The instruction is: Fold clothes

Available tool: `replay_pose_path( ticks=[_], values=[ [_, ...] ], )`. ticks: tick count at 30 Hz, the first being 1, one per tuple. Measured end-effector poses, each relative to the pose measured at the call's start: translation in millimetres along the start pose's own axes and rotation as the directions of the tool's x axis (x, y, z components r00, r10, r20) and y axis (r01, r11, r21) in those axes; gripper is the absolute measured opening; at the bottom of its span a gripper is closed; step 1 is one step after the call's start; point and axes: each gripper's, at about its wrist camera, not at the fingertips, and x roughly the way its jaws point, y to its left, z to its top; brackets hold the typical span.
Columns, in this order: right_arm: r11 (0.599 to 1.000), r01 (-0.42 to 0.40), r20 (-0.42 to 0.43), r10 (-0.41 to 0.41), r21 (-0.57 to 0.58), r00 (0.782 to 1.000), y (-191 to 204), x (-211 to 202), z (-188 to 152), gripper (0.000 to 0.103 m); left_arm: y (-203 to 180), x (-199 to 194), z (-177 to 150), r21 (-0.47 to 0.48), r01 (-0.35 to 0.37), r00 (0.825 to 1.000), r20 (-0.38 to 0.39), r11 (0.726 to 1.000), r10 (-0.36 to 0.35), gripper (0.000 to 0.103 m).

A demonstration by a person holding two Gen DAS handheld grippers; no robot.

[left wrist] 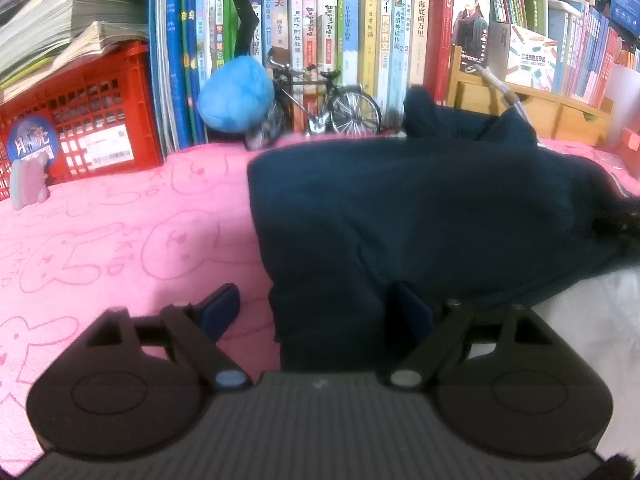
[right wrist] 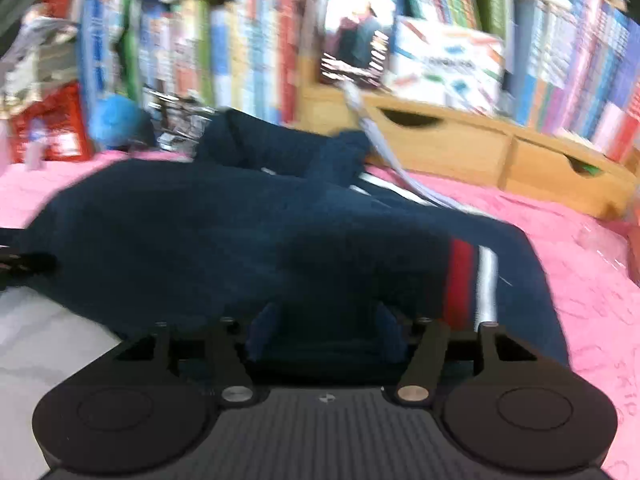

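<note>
A home, likely a child's room. Packed books (left wrist: 372,20) line the back. A pink bunny-print cloth (left wrist: 120,240) and toy bicycle (left wrist: 320,100) sit ahead.

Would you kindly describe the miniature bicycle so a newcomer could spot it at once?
Start at the row of upright books behind the pink blanket. The miniature bicycle stands before them, beside a blue plush toy. It alone has spoked metal wheels.

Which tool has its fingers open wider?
The left tool: its fingers stand wide apart, one over the pink sheet. The right tool's sit closer together.
</note>
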Motion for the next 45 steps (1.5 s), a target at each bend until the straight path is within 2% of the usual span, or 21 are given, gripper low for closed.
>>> replay_pose_path(
  ticks=[3, 8, 14, 19, 20, 22, 26, 29, 31, 33, 37, 39, 43, 45],
  values=[
    [0.995, -0.095, 0.032, 0.096, -0.032, 0.995, 26.1, 0.6, 11.6, 0.077, 0.5, 0.0, 0.1, 0.0, 0.001, 1.0, 0.0, 1.0, -0.001, 0.087],
    [0.981, -0.195, 0.056, 0.195, -0.011, 0.979, 64.4, 30.8, 28.6, 0.08, 0.5, 0.6, -0.3, -0.001, -0.004, 1.0, -0.003, 1.0, 0.004, 0.089],
    [0.995, -0.088, 0.011, 0.087, 0.036, 0.996, 41.8, 51.0, 17.3, 0.085, 1.2, 1.0, -0.6, -0.008, -0.011, 1.0, -0.006, 1.0, 0.011, 0.092],
    [0.993, 0.054, 0.022, -0.057, 0.108, 0.998, -13.5, 43.5, 6.1, 0.085, 0.2, 0.8, -0.7, -0.008, -0.013, 1.0, -0.008, 1.0, 0.012, 0.093],
    [0.993, 0.059, 0.027, -0.062, 0.103, 0.998, -19.8, 44.3, 3.9, 0.086, 0.1, 0.9, -0.7, -0.009, -0.013, 1.0, -0.009, 1.0, 0.013, 0.094],
    [0.997, 0.028, 0.005, -0.028, 0.078, 1.0, -20.0, 50.2, 3.4, 0.101, 0.5, 1.3, -0.6, -0.018, -0.029, 0.999, -0.014, 0.999, 0.029, 0.1],
    [0.999, 0.02, -0.013, -0.019, 0.048, 1.0, -14.6, 56.6, 5.8, 0.103, 6.8, 0.0, -1.0, -0.07, -0.088, 0.996, -0.026, 0.994, 0.087, 0.103],
    [0.999, 0.023, -0.012, -0.023, 0.044, 1.0, -13.8, 55.8, 4.9, 0.103, 16.6, -15.3, 8.5, -0.115, -0.108, 0.994, -0.004, 0.987, 0.108, 0.097],
    [0.999, 0.023, -0.013, -0.023, 0.045, 1.0, -13.4, 56.2, 5.4, 0.103, 19.8, -34.5, 22.2, -0.158, -0.14, 0.985, 0.076, 0.978, 0.153, 0.093],
    [0.999, 0.023, -0.013, -0.023, 0.045, 1.0, -13.3, 56.4, 5.4, 0.103, 13.8, -45.6, 39.7, -0.188, -0.127, 0.978, 0.141, 0.974, 0.155, 0.093],
    [0.999, 0.023, -0.012, -0.022, 0.045, 1.0, -13.8, 57.0, 5.3, 0.103, -29.9, -24.2, 74.1, -0.13, 0.002, 0.989, 0.148, 0.991, 0.017, 0.093],
    [0.999, 0.023, -0.012, -0.022, 0.044, 1.0, -14.0, 57.1, 5.2, 0.103, -52.8, -2.4, 78.9, -0.085, 0.03, 0.992, 0.127, 0.996, -0.019, 0.093],
    [0.999, 0.021, -0.013, -0.021, 0.045, 1.0, -14.7, 57.5, 5.2, 0.103, -87.8, 51.7, 67.1, -0.009, 0.014, 1.0, 0.013, 1.0, -0.014, 0.09],
    [0.999, 0.021, -0.013, -0.02, 0.045, 1.0, -15.2, 58.0, 5.6, 0.103, -89.9, 62.7, 55.3, 0.027, -0.018, 1.0, 0.0, 0.999, 0.018, 0.09]
  ],
)
